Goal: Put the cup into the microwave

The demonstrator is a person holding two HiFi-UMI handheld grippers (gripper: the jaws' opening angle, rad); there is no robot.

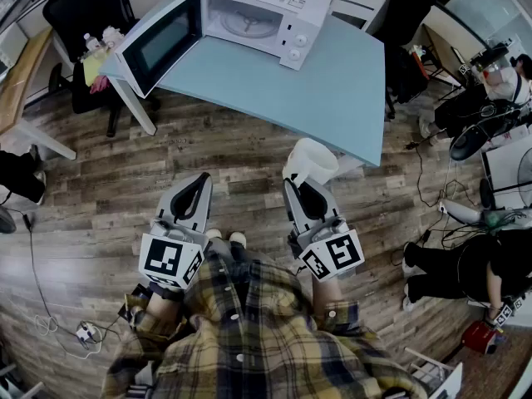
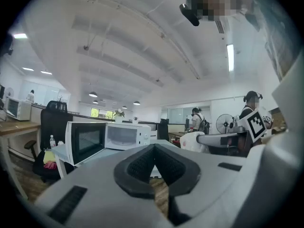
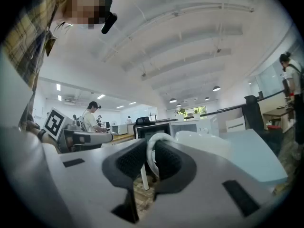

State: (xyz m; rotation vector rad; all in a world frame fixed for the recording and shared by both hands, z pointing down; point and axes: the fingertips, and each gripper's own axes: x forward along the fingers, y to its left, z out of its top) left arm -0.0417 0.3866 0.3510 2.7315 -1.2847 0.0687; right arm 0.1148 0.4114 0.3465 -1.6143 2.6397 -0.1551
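1. You stood on a wood-plank floor (image 1: 100,206) in an open office. You faced a pale blue worktop (image 1: 332,86) with a white microwave (image 1: 287,15) toward its far side.
2. The microwave door (image 1: 162,40) hung wide open to the left. The cavity faced you, and nothing showed on its glass turntable (image 1: 249,25) in the head view.
3. Your right tool (image 1: 301,183) was clamped on the white cup (image 1: 312,161) by its handle (image 3: 151,156). In the right gripper view the loop sat pinched between the two black pads (image 3: 130,160), and the cup's body stood upright just beyond the tips.
4. Your left tool (image 1: 201,181) was closed and carried nothing. In the left gripper view its pads (image 2: 140,163) met at the tips with only floor showing below them.
5. The cup was in the air by the worktop's near corner, well apart from the microwave.
6. The cavity lay ahead and to the left of the cup, across the bare worktop. Both tools pointed level that way, and the right one, holding the cup, was the one to make the reach.
7. The carry looked barely begun. The next move would likely call for stepping in and steering the cup leftward into the opening. The open door stood on your left tool's side, so the clearer line seemed to run in from the right.
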